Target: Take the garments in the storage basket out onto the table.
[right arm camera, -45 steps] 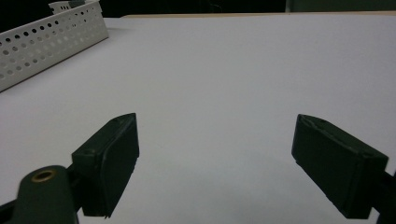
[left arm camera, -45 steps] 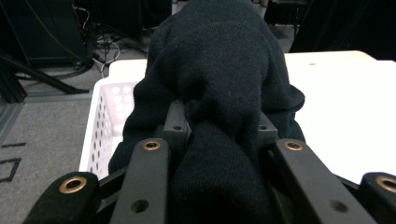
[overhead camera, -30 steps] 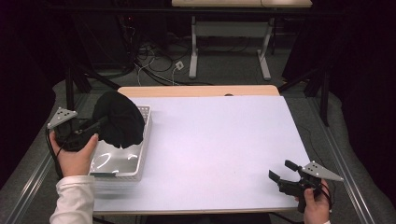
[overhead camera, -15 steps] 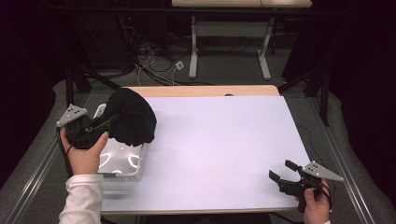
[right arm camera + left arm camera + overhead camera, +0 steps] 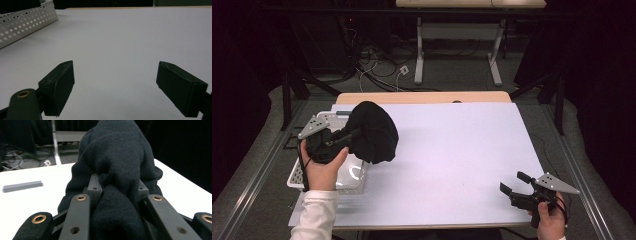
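Observation:
A bunched black cloth hangs above the right rim of a white perforated basket at the table's left. My left gripper is shut on the black cloth, and its jaws are buried in the fabric. In the left gripper view the black cloth bulges up between and over the left gripper. Near the table's front right corner my right gripper rests low and open. The right gripper has nothing between its jaws, and the basket stands far off at upper left.
A white sheet covers the table, with a wooden edge at the back. A small grey bar lies on the sheet. Cables and white table legs lie on the floor beyond. Metal rails run along both sides.
My left gripper has lifted the black cloth from over the basket and carried it right, toward the table's middle. The right gripper has stayed still.

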### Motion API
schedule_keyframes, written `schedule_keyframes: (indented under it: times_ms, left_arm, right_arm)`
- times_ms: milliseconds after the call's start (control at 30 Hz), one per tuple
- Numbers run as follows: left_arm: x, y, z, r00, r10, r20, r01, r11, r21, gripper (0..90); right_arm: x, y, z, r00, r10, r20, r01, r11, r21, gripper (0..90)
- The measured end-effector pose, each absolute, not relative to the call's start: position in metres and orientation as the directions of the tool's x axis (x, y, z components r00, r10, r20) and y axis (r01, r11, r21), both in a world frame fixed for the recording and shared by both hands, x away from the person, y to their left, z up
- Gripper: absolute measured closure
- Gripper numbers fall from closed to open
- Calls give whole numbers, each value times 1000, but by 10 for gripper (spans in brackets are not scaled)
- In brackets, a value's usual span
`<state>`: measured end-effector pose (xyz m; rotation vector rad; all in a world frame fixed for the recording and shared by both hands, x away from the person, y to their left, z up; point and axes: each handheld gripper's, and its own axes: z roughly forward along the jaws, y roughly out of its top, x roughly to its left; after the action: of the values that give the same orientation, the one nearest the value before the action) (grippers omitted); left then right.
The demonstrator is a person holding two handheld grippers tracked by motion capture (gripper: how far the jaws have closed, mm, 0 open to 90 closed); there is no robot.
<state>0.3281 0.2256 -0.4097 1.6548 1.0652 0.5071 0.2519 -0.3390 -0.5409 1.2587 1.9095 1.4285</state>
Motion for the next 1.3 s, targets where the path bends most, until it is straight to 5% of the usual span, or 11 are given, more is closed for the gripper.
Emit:
schedule_keyframes:
  times_ms: [1300]
  left_arm:
    - [314,145,-443,684,694,-223,417,-122,901,686]
  right_arm:
    - [251,-336,-541,-509,845,164,392,58,918,147]
